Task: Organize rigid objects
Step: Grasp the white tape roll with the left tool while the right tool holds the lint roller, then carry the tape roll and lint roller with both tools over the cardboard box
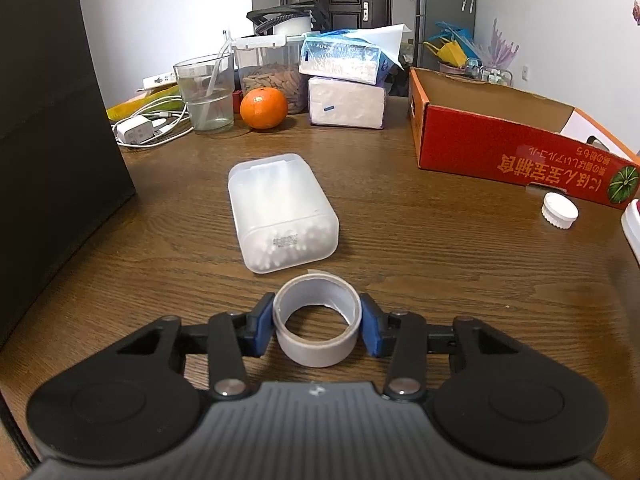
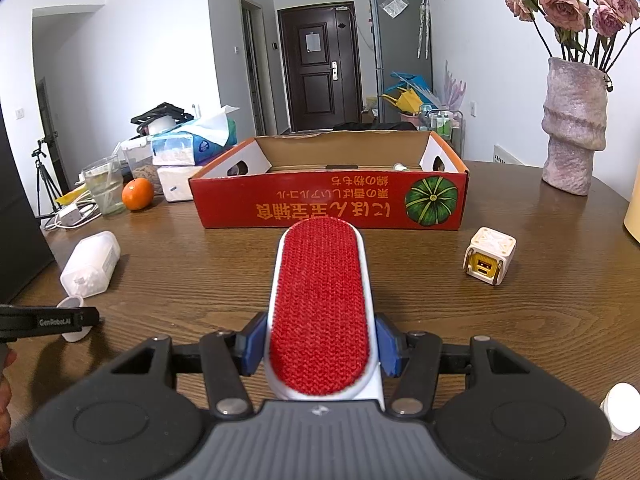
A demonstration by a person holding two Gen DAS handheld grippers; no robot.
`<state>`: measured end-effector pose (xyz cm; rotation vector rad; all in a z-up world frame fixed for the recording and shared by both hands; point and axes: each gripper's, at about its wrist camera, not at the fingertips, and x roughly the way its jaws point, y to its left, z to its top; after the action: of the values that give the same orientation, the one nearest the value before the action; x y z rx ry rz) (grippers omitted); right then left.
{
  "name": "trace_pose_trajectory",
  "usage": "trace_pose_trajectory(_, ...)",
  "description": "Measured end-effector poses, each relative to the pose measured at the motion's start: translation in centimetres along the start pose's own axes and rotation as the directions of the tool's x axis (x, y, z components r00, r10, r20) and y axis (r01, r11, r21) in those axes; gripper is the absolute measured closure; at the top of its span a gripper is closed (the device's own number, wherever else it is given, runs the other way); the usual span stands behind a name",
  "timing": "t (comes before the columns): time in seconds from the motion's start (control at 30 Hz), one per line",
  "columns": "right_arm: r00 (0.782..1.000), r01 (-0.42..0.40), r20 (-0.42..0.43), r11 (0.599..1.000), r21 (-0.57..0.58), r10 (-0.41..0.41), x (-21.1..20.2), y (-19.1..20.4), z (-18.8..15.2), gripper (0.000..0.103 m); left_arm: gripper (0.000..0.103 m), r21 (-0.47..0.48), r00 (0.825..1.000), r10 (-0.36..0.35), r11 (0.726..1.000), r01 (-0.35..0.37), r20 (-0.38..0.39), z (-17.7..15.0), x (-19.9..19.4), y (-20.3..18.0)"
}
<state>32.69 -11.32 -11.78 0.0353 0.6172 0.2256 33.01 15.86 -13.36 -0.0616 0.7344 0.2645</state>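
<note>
On the wooden table (image 1: 440,248), our left gripper (image 1: 318,322) stood clamped on a roll of tape (image 1: 318,320) still resting on the wood, just behind the cotton-swab case (image 1: 280,216). Our right gripper (image 2: 320,338) gripped a red lint brush (image 2: 320,312) aimed at the red carton (image 2: 328,204). We judged the thin ring might buckle or slip under the pads. Only the right view showed the small cube toy (image 2: 489,256) and vase (image 2: 574,120); only the left showed the white cap (image 1: 560,211) beside the carton.
</note>
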Motion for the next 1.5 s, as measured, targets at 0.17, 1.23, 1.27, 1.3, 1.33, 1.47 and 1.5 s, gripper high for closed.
trace_pose_trajectory(0.17,1.0,-0.002,0.003,1.0,0.0,0.002,-0.1,0.0,0.0,0.048,0.059,-0.011,1.0,-0.005,1.0,0.005,0.016,-0.1,-0.6,0.1)
trace_pose_trajectory(1.23,0.998,-0.033,0.05,0.998,0.046,0.03,-1.9,-1.3,2.4,0.048,0.059,0.019,0.975,-0.138,0.99,0.136,0.172,1.6,-6.9,-6.1)
trace_pose_trajectory(1.27,0.998,-0.032,0.052,0.998,0.049,0.03,-1.9,-1.4,2.6,0.048,0.059,0.019,0.975,-0.138,0.99,0.137,0.176,1.9,-7.0,-6.2)
trace_pose_trajectory(1.3,0.998,-0.031,0.055,0.998,0.052,0.028,-1.9,-1.5,2.9,0.048,0.059,0.017,0.974,-0.138,0.99,0.137,0.18,2.3,-7.0,-6.4)
trace_pose_trajectory(1.33,0.998,-0.029,0.058,0.998,0.056,0.026,-1.9,-1.6,3.1,0.048,0.059,0.013,0.973,-0.138,0.99,0.138,0.185,2.6,-7.1,-6.5)
trace_pose_trajectory(1.47,0.997,-0.028,0.074,0.997,0.071,0.022,-2.0,-2.1,4.1,0.048,0.059,0.001,0.97,-0.146,0.989,0.149,0.196,4.0,-6.9,-6.9)
trace_pose_trajectory(1.5,0.997,-0.027,0.079,0.997,0.075,0.021,-2.0,-2.1,4.4,0.048,0.059,-0.002,0.969,-0.144,0.989,0.147,0.198,4.3,-6.8,-7.1)
